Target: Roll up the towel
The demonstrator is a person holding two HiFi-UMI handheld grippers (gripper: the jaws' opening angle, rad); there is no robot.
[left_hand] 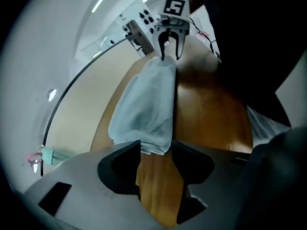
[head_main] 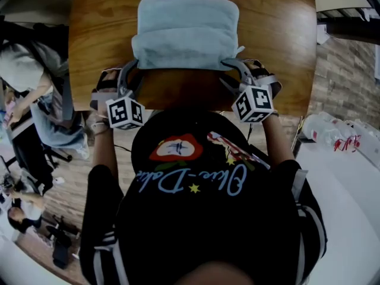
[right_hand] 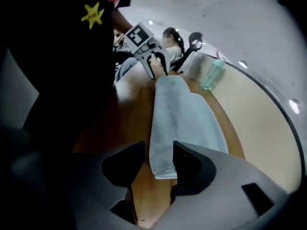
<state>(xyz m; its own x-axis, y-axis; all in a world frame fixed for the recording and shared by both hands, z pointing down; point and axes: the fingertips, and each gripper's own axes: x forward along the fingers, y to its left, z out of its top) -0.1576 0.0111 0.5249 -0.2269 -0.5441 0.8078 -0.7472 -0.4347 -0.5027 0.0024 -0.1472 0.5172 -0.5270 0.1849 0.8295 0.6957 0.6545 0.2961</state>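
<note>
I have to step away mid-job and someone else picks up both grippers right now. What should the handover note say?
Left gripper: open, its jaws on either side of the left end of the towel's rolled edge without pressing it.
Right gripper: open, placed the same way at the right end.
Towel: light blue, on the wooden table. Its near edge is turned over into a thick roll, and the far part looks flat.
Done: the roll is started.
Left: close on both ends and roll away from the body until the flat part is taken up.
</note>
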